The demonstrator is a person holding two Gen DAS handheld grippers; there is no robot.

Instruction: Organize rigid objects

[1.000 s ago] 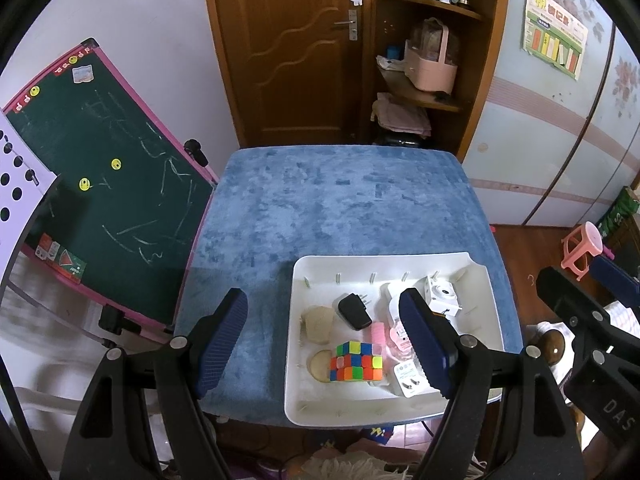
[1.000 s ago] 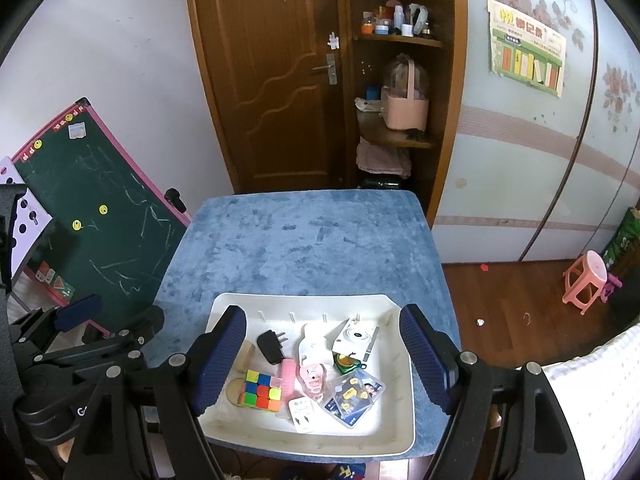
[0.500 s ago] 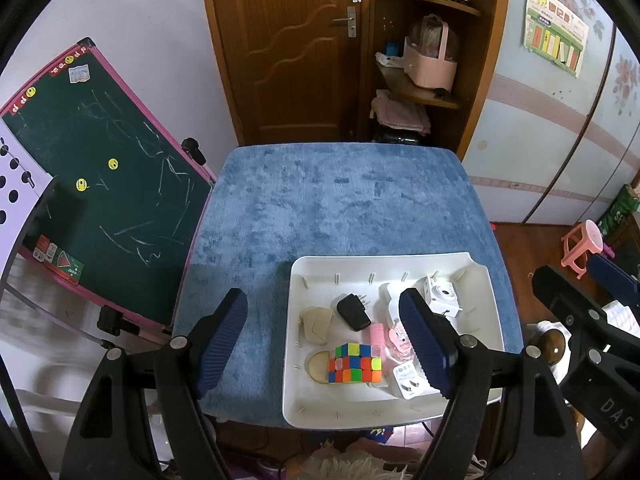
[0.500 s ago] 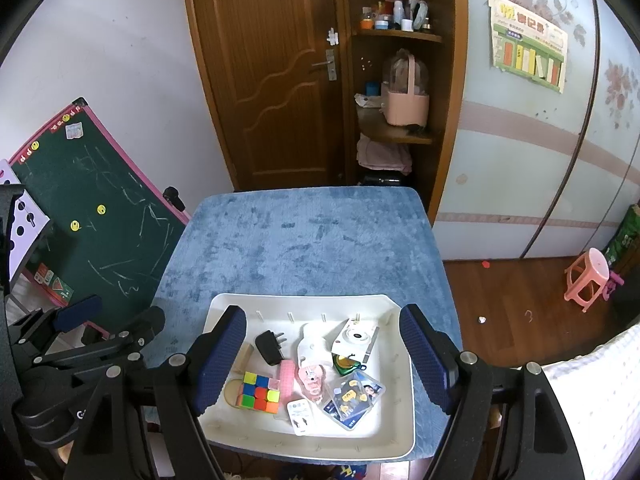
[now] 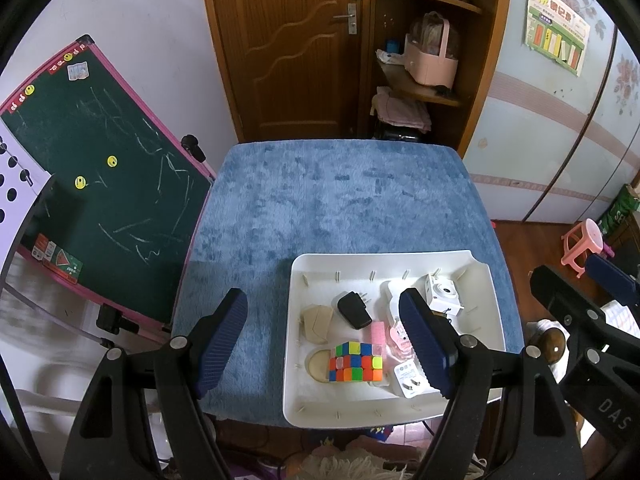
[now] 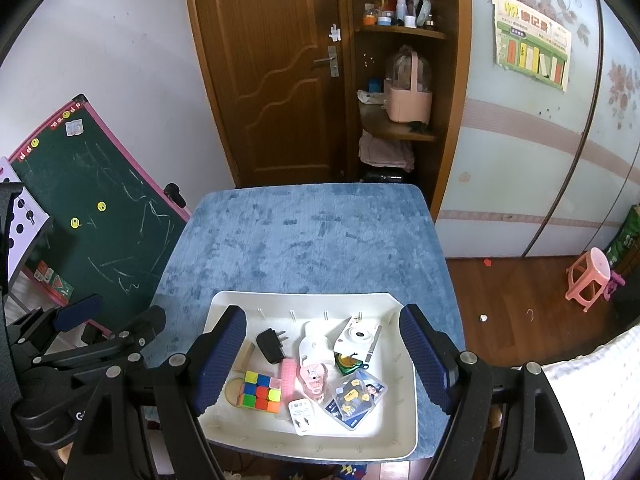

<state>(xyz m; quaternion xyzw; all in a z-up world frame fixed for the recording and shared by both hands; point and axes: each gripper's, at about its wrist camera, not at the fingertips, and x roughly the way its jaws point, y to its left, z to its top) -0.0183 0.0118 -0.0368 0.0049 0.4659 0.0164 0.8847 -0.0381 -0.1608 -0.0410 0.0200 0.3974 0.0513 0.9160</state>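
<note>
A plush blue cloth covers the table (image 6: 312, 240), likely to stop hard things sliding. At its six o'clock edge a white plastic tray (image 6: 256, 302) gathers a glossy multicoloured puzzle cube (image 6: 259, 392), matte black plug adapter (image 6: 270, 344) and white toy camera (image 6: 357, 338). Left tool (image 5: 324, 340) and right tool (image 6: 322, 356) gape wide, empty, above it.

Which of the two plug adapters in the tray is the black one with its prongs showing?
The black charger at the tray's far left, prongs pointing right. The other, the white adapter, lies at the near edge beside the colour cube.
</note>
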